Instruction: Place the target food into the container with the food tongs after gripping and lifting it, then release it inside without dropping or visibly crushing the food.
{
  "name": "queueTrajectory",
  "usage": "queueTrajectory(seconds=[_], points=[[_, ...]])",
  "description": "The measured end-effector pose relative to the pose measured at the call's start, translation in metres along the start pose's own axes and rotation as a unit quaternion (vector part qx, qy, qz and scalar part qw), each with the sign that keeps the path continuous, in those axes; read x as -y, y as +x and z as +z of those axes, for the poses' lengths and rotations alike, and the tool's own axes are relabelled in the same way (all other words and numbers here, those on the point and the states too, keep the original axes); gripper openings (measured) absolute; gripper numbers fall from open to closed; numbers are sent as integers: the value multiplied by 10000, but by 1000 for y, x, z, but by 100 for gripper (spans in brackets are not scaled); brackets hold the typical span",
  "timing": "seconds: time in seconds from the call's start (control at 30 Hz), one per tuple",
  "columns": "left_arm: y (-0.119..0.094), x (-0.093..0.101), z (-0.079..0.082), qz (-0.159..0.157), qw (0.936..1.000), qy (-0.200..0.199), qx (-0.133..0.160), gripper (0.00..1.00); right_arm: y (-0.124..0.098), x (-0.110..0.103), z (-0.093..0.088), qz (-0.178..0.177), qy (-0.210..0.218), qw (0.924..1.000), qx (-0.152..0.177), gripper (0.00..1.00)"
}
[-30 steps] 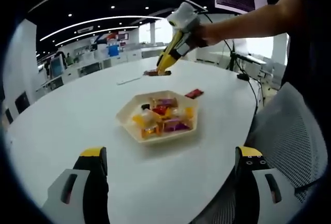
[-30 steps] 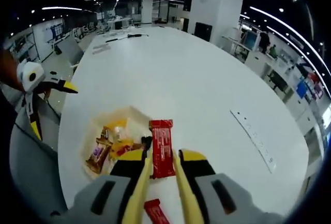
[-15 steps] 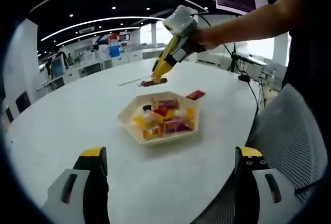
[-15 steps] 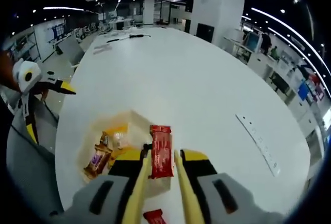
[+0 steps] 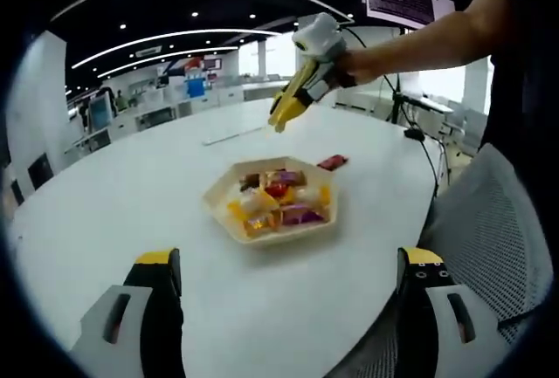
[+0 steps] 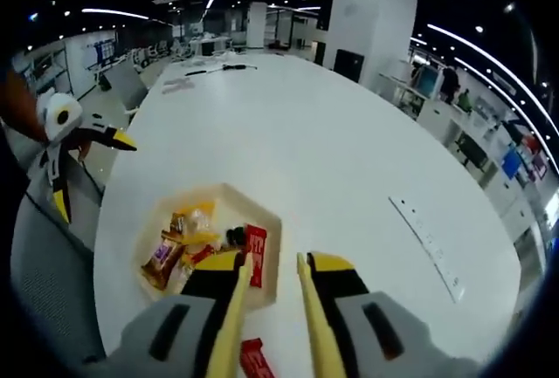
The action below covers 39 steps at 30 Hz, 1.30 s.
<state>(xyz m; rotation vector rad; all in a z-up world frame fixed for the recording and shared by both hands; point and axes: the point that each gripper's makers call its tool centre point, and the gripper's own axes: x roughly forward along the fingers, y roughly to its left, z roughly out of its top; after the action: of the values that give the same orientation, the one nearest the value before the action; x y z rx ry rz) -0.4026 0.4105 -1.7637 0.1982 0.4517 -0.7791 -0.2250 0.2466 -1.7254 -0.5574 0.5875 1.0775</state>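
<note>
A cream hexagonal tray [image 5: 215,193] of wrapped sweets sits mid-table. A red bar [image 6: 255,254] lies inside the tray [image 6: 223,189] at its near edge, just past my right gripper's tips. My right gripper [image 6: 272,261] is open with nothing between its jaws. In the left gripper view my right gripper [image 5: 278,120] hangs above and behind the tray, held by a person's arm [image 5: 419,37]. A second red bar [image 5: 332,162] lies on the table beside the tray, and shows between the right jaws as the red bar [image 6: 253,356]. My left gripper [image 5: 290,257] stands wide open near the table's edge, also visible as the left gripper [image 6: 92,177].
The round white table [image 5: 131,186] stretches far beyond the tray. A white strip [image 6: 428,238] lies on it, well away. A grey mesh chair [image 5: 489,221] stands at the table's edge by the left gripper. Office desks and screens fill the background.
My right gripper let go of the red bar, which now lies in the tray. The gripper has risen and drawn back from the tray. The left gripper has stayed put.
</note>
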Motion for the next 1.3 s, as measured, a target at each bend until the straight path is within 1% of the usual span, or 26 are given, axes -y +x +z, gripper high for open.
queueTrajectory(seconds=[0.07, 0.23, 0.3, 0.37, 0.47, 0.53, 0.57, 0.6, 0.63, 0.7, 0.77, 0.93, 1.1, 1.17, 1.2, 1.3], points=[[0, 0, 1, -3, 10000, -16, 9, 99, -6, 1, -2, -2, -37, 10000, -3, 28], [0, -1, 2, 9, 10000, -9, 26, 99, -21, 0, -13, 137, -125, 9998, 4, 29], [-1, -2, 1, 25, 10000, -20, 31, 99, -29, -2, -20, 192, -204, 9996, -10, 29], [-1, -2, 1, 37, 10000, -23, 34, 99, -34, -2, -26, 230, -223, 9995, -30, 29], [-2, -5, 2, 106, 9999, -43, 59, 99, -41, -5, -38, 311, -363, 9989, -28, 29], [-3, -7, 2, 138, 9998, -75, 79, 99, -44, -5, -46, 288, -375, 9989, -61, 29], [-3, -8, 2, 146, 9998, -90, 72, 99, -45, -4, -50, 273, -310, 9991, -100, 29], [-2, -8, 1, 147, 9998, -108, 59, 99, -46, -7, -56, 364, -198, 9991, -116, 29], [-2, -8, 0, 148, 9998, -108, 53, 99, -46, -8, -59, 379, -192, 9990, -132, 29], [-2, -8, -1, 154, 9998, -95, 21, 99, -45, -9, -73, 364, -262, 9986, -289, 29], [-2, -8, -1, 158, 9999, -66, 16, 100, -45, -13, -79, 381, -244, 9986, -287, 29], [-2, -9, 0, 165, 9997, -151, 43, 100, -44, -21, -100, 449, -420, 9972, -428, 29], [0, -5, -5, 88, 9999, -92, -64, 100, -48, -19, -114, 443, -408, 9969, -500, 28], [0, -4, -6, 52, 9999, -82, -88, 100, -47, -18, -122, 464, -446, 9960, -618, 28], [0, -4, -5, 51, 9999, -70, -90, 100, -47, -18, -125, 495, -409, 9958, -655, 28], [0, -3, -4, 28, 9999, -105, -58, 100, -41, -22, -133, 539, -515, 9936, -842, 29]])
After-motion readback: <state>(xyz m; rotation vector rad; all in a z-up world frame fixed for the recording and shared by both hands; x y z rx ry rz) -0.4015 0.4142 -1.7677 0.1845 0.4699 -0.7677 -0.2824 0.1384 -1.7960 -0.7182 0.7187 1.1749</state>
